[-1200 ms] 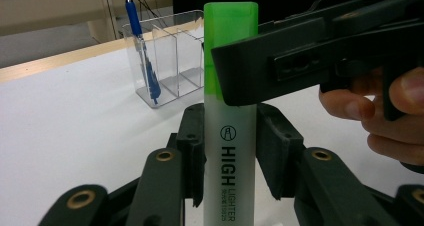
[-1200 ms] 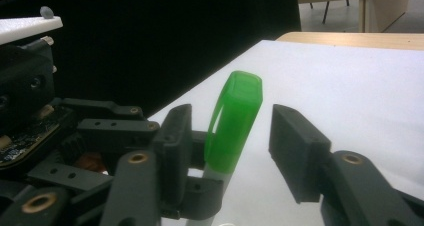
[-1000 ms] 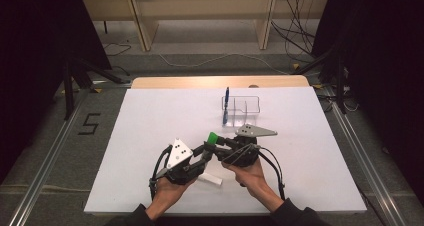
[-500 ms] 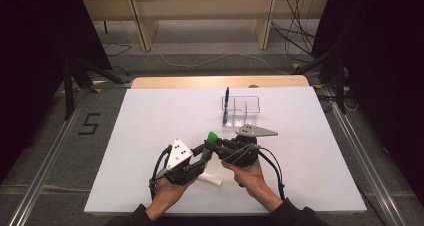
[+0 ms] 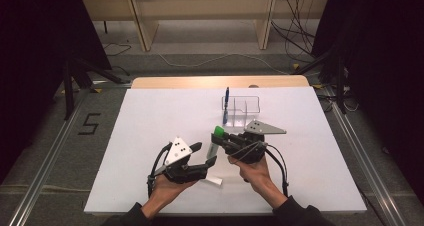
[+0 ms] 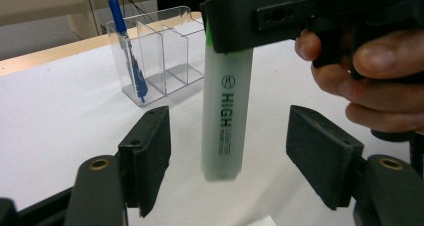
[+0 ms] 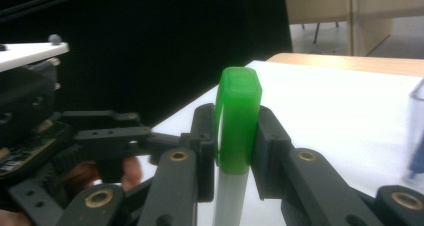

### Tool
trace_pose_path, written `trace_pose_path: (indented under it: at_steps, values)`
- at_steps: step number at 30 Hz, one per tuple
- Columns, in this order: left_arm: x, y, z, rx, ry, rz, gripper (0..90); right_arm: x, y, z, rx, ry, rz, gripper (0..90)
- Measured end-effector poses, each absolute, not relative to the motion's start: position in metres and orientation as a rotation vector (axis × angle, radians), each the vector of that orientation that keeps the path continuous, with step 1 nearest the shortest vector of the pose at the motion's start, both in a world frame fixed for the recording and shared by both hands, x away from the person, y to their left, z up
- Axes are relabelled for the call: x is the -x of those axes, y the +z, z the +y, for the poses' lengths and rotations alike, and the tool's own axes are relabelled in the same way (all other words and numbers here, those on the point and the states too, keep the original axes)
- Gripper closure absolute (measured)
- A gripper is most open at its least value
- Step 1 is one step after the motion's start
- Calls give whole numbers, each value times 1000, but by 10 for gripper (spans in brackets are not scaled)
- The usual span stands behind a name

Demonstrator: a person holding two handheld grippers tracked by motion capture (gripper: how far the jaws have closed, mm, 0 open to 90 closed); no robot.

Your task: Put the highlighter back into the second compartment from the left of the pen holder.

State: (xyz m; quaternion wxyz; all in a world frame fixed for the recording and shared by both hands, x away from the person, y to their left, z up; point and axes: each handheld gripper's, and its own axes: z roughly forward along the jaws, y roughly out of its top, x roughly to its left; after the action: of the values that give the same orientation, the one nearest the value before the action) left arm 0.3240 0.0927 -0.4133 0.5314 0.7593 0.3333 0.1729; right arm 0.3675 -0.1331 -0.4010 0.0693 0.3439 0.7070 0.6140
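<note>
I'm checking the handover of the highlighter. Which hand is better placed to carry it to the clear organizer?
Right. The right gripper is clamped on the highlighter at its green cap, while the left gripper has just opened, pads clear of the barrel. The clear organizer also stands nearer the right hand.

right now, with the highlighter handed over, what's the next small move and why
Probably lift the right tool toward the clear organizer. It is shut on the green cap end of the highlighter, while the left tool has just been opening, its pads standing apart from the barrel between them. The organizer already holds a blue pen, with bare compartments beside it.
</note>
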Motion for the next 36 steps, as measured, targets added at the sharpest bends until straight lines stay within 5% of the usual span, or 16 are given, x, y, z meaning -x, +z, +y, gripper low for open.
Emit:
trace_pose_path:
  at_steps: [36]
  values:
    - [-325, -424, 151, -1774, 462, 837, 201, -433, -375, -193, -1138, 1657, 1904, 749]
